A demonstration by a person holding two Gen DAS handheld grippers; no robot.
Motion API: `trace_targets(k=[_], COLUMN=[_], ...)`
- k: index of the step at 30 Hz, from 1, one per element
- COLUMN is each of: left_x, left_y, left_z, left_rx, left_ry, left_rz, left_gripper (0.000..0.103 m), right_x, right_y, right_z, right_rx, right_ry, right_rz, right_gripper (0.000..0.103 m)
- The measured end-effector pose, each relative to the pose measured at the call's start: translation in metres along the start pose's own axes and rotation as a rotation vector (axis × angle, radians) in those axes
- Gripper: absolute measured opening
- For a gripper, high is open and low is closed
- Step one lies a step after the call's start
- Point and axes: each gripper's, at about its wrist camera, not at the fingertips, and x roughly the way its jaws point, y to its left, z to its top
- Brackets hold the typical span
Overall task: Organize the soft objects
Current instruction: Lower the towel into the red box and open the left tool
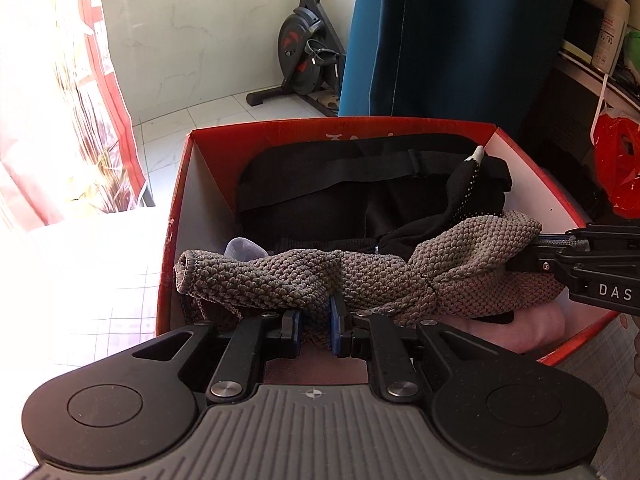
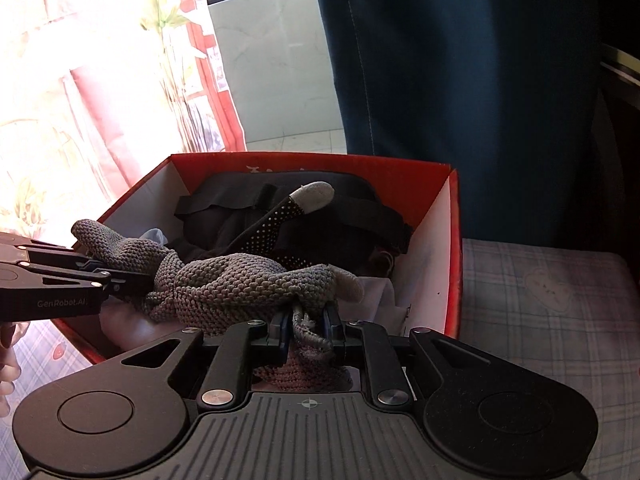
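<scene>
A grey knitted glove [image 1: 304,276] [image 2: 240,280] is stretched across the near side of an open red cardboard box [image 1: 320,125] [image 2: 304,159], just above its contents. My left gripper [image 1: 316,320] is shut on one end of the glove; in the right wrist view it comes in from the left [image 2: 132,276]. My right gripper [image 2: 308,322] is shut on the other end, pinching a fold of knit, and shows at the right edge [image 1: 536,256] in the left wrist view. Inside the box lie black strapped fabric [image 1: 320,192] and a black dotted glove [image 1: 476,188] [image 2: 280,220] with a pale fingertip.
The box stands on a checked cloth surface [image 2: 540,300]. A pink soft item [image 1: 520,328] lies at the box's near corner. Behind hang a blue curtain [image 1: 440,40] and a red-edged pale curtain [image 2: 120,80]. An exercise bike [image 1: 304,60] stands on the tiled floor; a red plastic bag [image 1: 616,160] is at right.
</scene>
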Motion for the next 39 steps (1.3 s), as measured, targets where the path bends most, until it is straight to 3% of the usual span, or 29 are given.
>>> trace_targets(k=[12,16,19,20,23,26,27,29,32,39], left_x=[-0.004,-0.016,-0.029,-0.034,-0.050,-0.066,-0.070,-0.079,-0.094,-0.107], left_y=[0.003,0.012,0.011,0.010,0.006,0.000,-0.001,-0.004,-0.008,-0.014], left_z=[0.002,-0.003,-0.008,-0.009,-0.013,-0.018,-0.019,-0.023,-0.032,-0.066], left_rx=[-0.028,-0.092,-0.088,-0.083,-0.066,-0.050,-0.044,-0.032,-0.025,-0.029], left_ry=[-0.016,-0.039,-0.067,-0.077,-0.109,-0.136,-0.144,-0.156,-0.177,-0.187], left_rz=[-0.006,-0.046,-0.059,-0.063,-0.070,-0.075,-0.079,-0.089,-0.085,-0.110], left_gripper=[0.018,0.026,0.039,0.044,0.054,0.063,0.064,0.068,0.075,0.076], right_x=[0.004,-0.004,-0.015,-0.019,-0.032,-0.046,-0.050,-0.060,-0.074,-0.095], right_y=[0.001,0.002,0.002,0.003,0.007,0.015,0.017,0.022,0.030,0.041], right_z=[-0.001,-0.003,-0.007,-0.007,-0.010,-0.012,-0.012,-0.014,-0.019,-0.047], right_rx=[0.002,-0.017,-0.011,-0.009,-0.022,-0.048,-0.052,-0.062,-0.085,-0.083], right_ry=[0.030,0.000,-0.032,-0.045,-0.080,-0.108,-0.116,-0.137,-0.170,-0.210], right_rz=[-0.032,-0.048,-0.062,-0.066,-0.064,-0.080,-0.084,-0.094,-0.089,-0.094], right_gripper=[0.019,0.025,0.037,0.046,0.066,0.078,0.088,0.096,0.102,0.103])
